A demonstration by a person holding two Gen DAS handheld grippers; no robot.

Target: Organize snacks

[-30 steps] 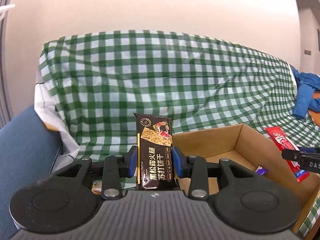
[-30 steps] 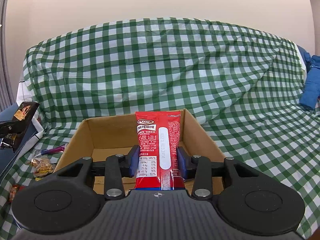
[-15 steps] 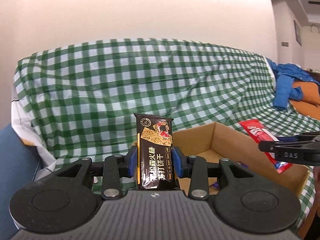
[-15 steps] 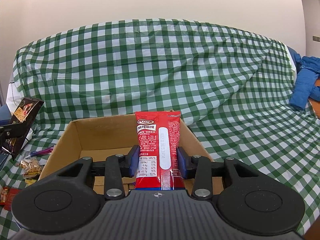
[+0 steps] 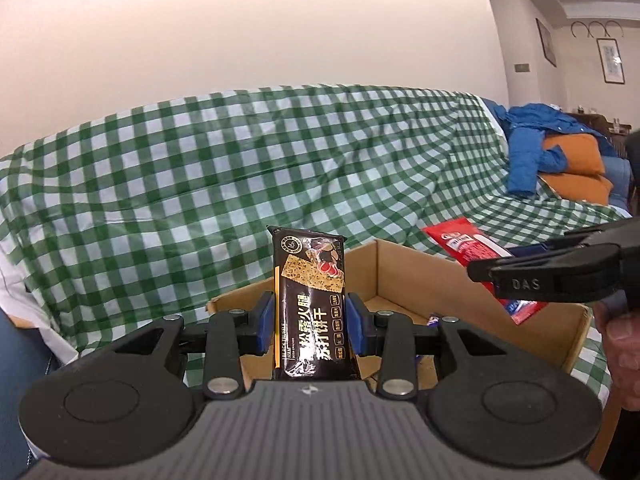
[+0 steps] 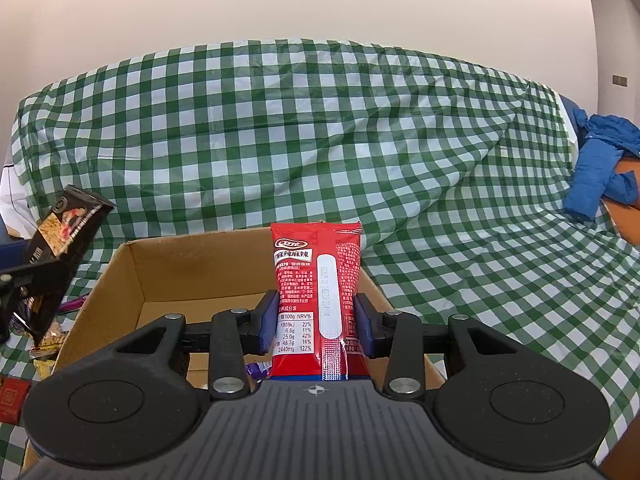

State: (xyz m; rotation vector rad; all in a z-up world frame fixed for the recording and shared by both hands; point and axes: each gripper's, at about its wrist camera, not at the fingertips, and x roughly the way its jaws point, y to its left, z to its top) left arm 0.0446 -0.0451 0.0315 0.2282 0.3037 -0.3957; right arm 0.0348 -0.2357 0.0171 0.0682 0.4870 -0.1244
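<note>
My left gripper is shut on a black cracker packet, held upright over the near left part of an open cardboard box. My right gripper is shut on a red snack packet, held upright above the same box. The red packet and right gripper show at the right in the left wrist view. The black packet shows at the left in the right wrist view. A small purple wrapper lies inside the box.
The box sits on a sofa covered with a green checked cloth. Loose snacks and a red packet lie on the cloth left of the box. A blue jacket and an orange cushion lie at the right.
The left gripper has swung right and moved over the box with the black packet. The right gripper has come closer to it, still holding the red packet above the box.
</note>
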